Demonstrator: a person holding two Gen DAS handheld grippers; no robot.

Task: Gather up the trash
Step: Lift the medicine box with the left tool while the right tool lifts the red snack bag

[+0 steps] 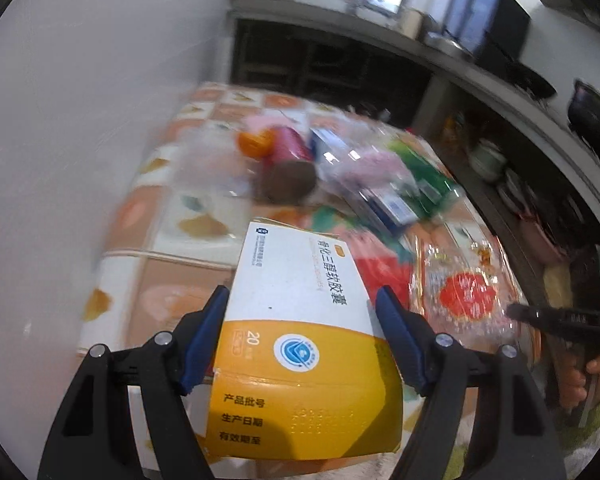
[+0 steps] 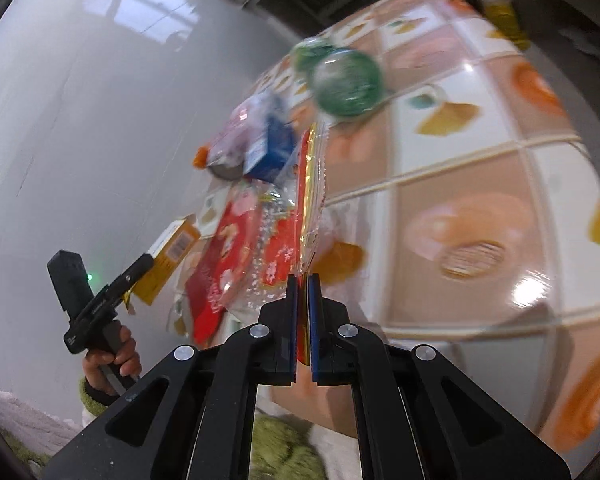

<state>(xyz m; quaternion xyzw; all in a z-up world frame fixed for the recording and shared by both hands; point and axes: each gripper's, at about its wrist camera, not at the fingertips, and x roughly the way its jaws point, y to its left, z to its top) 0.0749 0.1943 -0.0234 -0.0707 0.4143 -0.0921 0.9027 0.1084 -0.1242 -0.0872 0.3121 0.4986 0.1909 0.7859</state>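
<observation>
The left gripper (image 1: 300,312) angles down over the patterned table (image 1: 172,216), its blue pads clamped on the sides of a white-and-yellow medicine box (image 1: 300,320). Right of the box, the right gripper (image 2: 303,284), also tilted down, pinches a clear red-printed wrapper (image 2: 310,200) edge-on, lifted off the table.

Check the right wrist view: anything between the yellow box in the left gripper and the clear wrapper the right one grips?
Yes. In the right wrist view, a flat red packet lies on the table between the yellow box and the clear wrapper.
</observation>
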